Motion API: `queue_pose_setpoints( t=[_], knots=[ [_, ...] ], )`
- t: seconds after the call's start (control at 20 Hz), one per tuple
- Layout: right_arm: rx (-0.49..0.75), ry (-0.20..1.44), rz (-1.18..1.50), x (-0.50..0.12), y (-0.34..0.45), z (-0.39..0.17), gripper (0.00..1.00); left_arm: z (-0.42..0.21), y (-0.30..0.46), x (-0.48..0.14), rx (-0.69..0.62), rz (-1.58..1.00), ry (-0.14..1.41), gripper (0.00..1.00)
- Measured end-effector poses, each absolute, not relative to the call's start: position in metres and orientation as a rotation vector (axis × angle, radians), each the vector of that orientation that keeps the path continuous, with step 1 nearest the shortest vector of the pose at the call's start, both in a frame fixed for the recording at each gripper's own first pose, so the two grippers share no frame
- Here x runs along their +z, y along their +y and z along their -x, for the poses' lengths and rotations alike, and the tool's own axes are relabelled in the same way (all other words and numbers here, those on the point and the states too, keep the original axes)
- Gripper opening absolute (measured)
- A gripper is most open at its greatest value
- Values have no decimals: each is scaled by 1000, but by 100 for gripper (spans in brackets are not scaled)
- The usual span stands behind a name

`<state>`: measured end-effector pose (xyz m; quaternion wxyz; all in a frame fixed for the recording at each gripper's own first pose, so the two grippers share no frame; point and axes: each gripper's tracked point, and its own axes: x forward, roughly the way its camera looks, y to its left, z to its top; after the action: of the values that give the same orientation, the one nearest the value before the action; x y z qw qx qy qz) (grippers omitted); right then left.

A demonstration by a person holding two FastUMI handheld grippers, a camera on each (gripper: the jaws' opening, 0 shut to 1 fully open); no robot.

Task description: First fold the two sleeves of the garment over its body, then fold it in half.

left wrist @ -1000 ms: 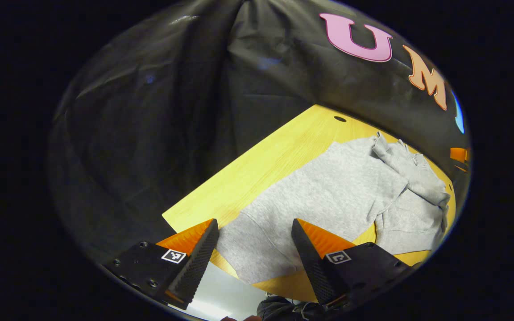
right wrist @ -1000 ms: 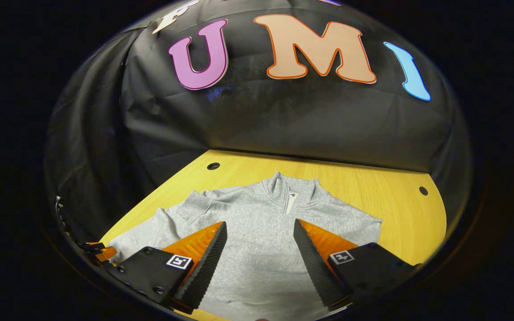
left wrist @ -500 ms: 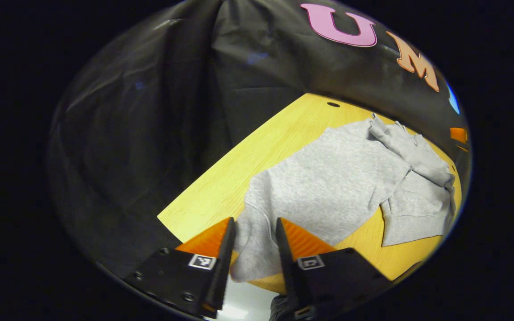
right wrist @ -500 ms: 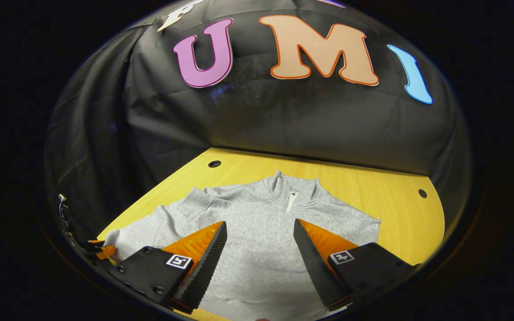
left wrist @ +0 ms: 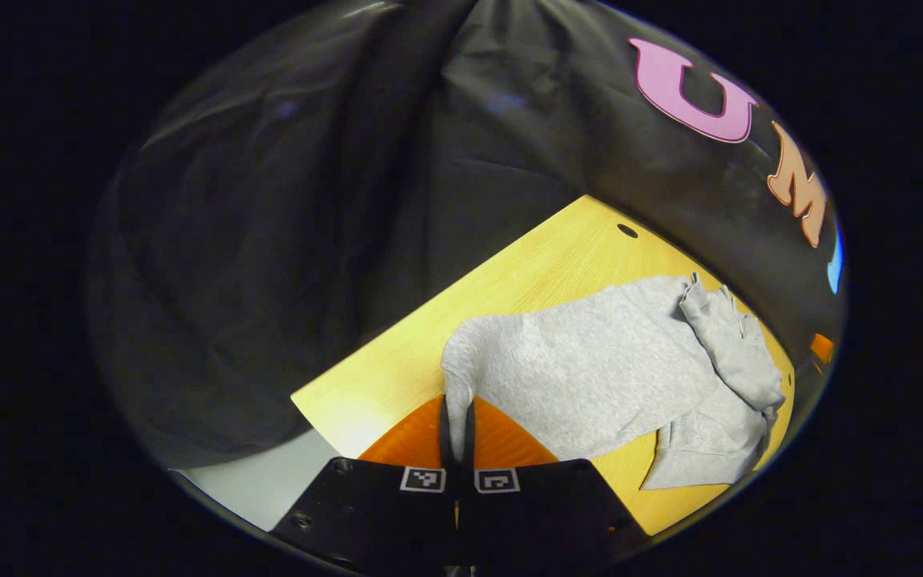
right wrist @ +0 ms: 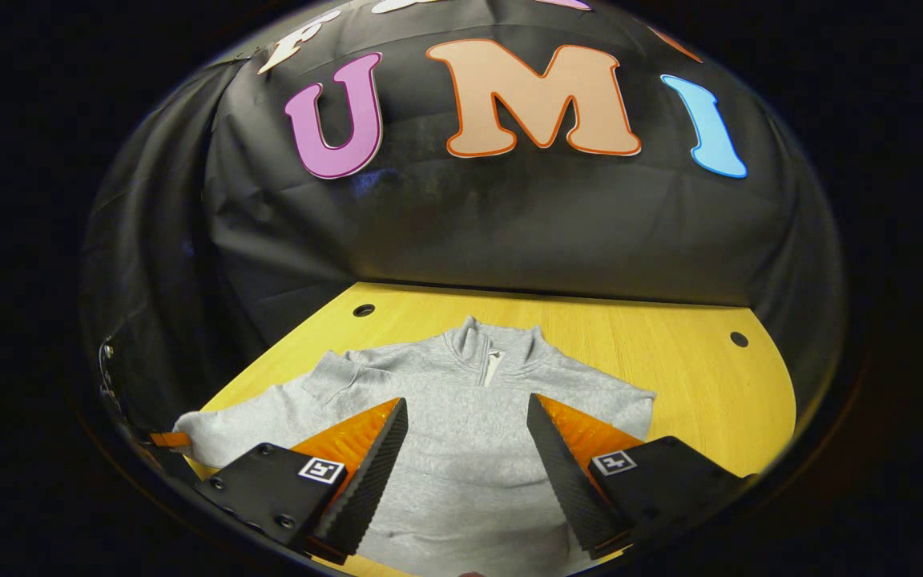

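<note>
so our left gripper (left wrist: 457, 425) just went from wide open to pinched on the sleeve (left wrist: 461, 377) and lifted it off the table (left wrist: 509, 272), first fold starting, while the right gripper (right wrist: 461, 449) hangs agape over the sweater (right wrist: 461, 401).

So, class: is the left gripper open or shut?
Shut. In the left gripper view the left gripper has its jaws closed on the cuff end of the grey sleeve, which lifts off the table.

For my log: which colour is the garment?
Light heather grey garment; the right gripper view shows it best.
</note>
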<state>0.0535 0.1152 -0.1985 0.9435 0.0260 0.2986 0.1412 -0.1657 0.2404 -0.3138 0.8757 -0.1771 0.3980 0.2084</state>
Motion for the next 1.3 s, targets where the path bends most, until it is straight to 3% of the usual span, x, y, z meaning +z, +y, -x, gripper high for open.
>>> queue_pose_setpoints(
  t=[0.7, 1.3],
  knots=[
    [172, 567, -36, -191, 37, -18, 96, 5, 194, -182, 203, 277, 561, 0],
    [65, 573, -58, -197, -29, 13, 96, -79, 40, -127, -117, 186, 479, 0]
  ],
)
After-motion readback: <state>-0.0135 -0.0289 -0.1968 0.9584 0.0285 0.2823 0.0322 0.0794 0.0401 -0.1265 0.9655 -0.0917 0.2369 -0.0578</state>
